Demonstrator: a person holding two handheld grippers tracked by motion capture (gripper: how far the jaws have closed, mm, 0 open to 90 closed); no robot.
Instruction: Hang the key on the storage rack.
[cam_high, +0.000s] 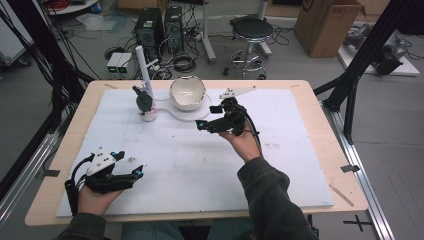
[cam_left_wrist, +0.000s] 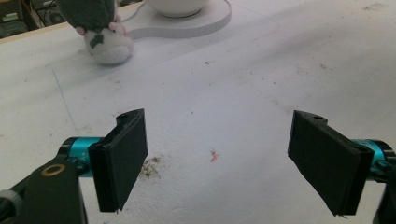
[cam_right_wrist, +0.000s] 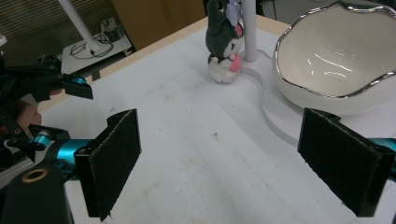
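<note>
Both grippers empty, plush toy waiting at upper left

The right gripper (cam_high: 216, 121) hangs wide just beside the white bowl (cam_high: 187, 93); the left gripper (cam_high: 125, 176) rests wide at lower left. To take the plush toy (cam_high: 144, 102), I would approach low and close on its soft body.

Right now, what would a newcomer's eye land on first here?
Probably the glossy white bowl at the table's far middle, with a small dark plush toy just left of it. Then the person's two grippers: the right gripper raised near the bowl, the left gripper low at the near-left.
</note>
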